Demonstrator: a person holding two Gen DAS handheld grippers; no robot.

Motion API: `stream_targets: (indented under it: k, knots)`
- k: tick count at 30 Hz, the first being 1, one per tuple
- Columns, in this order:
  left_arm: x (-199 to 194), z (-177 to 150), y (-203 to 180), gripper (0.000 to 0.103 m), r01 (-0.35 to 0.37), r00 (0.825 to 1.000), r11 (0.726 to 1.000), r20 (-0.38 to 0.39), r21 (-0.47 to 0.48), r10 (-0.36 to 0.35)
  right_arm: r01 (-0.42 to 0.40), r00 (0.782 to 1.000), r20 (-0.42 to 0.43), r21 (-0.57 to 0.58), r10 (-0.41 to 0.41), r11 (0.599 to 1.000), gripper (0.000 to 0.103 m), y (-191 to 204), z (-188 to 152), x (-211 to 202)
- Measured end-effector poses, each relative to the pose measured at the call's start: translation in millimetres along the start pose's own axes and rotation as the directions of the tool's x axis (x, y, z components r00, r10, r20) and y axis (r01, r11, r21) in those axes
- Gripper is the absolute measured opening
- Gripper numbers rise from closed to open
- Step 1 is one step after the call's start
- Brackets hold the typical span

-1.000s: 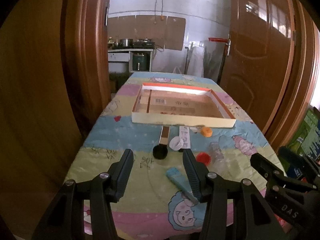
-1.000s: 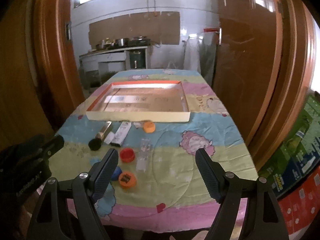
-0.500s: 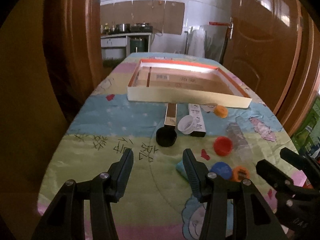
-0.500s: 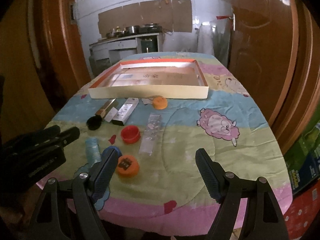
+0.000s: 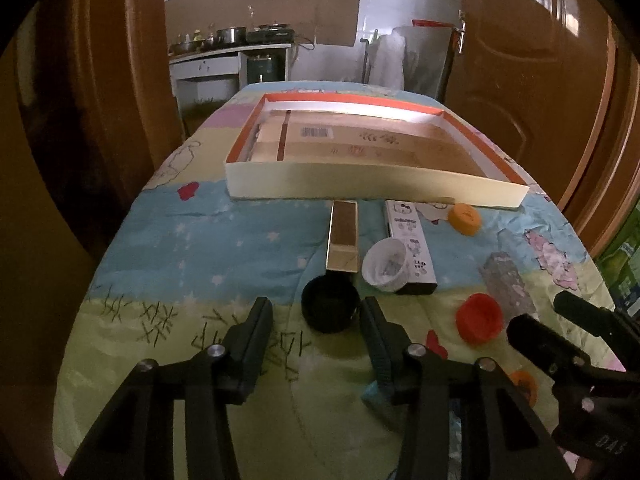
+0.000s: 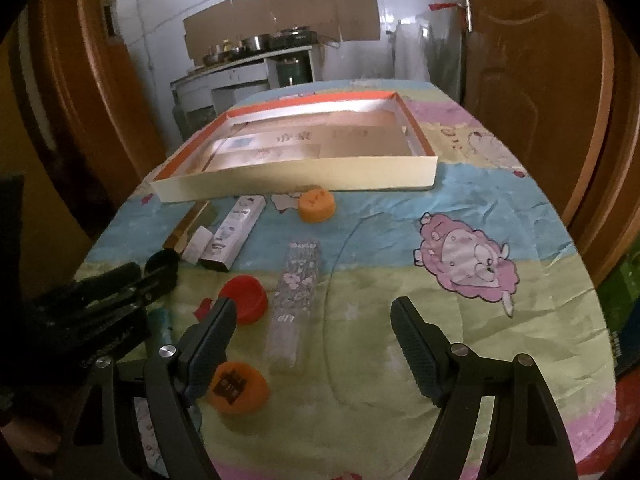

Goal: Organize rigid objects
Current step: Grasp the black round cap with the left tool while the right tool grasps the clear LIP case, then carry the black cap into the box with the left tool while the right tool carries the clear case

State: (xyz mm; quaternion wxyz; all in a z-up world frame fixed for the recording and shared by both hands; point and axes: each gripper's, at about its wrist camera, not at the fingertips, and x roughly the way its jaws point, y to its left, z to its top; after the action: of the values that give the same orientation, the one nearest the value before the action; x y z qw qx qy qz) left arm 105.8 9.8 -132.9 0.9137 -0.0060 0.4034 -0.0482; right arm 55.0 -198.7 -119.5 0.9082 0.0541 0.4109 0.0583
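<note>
Black cap (image 5: 329, 309) sits on the worktop (image 5: 208, 256) just ahead of the left hand-held gripper (image 5: 316, 322), still outside the shallow tray (image 5: 372, 190).

It looks light, stiff and a little slick, so pinch it across the rim. The left jaws, just closing, are still apart with nothing pressed; the right hand-held gripper (image 6: 312, 322) gapes wide and empty. Count: one black cap, one red (image 6: 245, 298), two orange (image 6: 316, 206), one white cup (image 5: 385, 264), three slim boxes, one clear packet (image 6: 294, 300).
</note>
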Motion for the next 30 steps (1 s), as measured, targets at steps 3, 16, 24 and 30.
stream_targets:
  k: [3,16,24,30]
  knots:
    - [1.2,0.4,-0.7,0.037,-0.005,1.000,1.000,0.009,0.008,0.005,-0.009,1.000,-0.028,0.005,0.009,1.000,0.066,-0.6,-0.1,7.2]
    - [-5.3,-3.4,6.8,0.030,0.035,0.999,0.999,0.029,-0.027,-0.034,-0.027,0.999,-0.040,-0.040,0.025,0.999,0.021,9.4,-1.6,6.6]
    - [-19.3,-1.1,9.2,0.030,0.050,0.997,0.998,0.061,-0.039,-0.048,-0.025,1.000,-0.003,-0.030,0.025,0.999,0.021,6.9,2.2,-7.4]
    - [-29.6,2.9,10.0,0.030,0.060,0.995,0.998,0.084,-0.035,-0.057,-0.028,0.999,0.014,-0.035,0.029,0.999,0.020,8.1,6.6,-14.1]
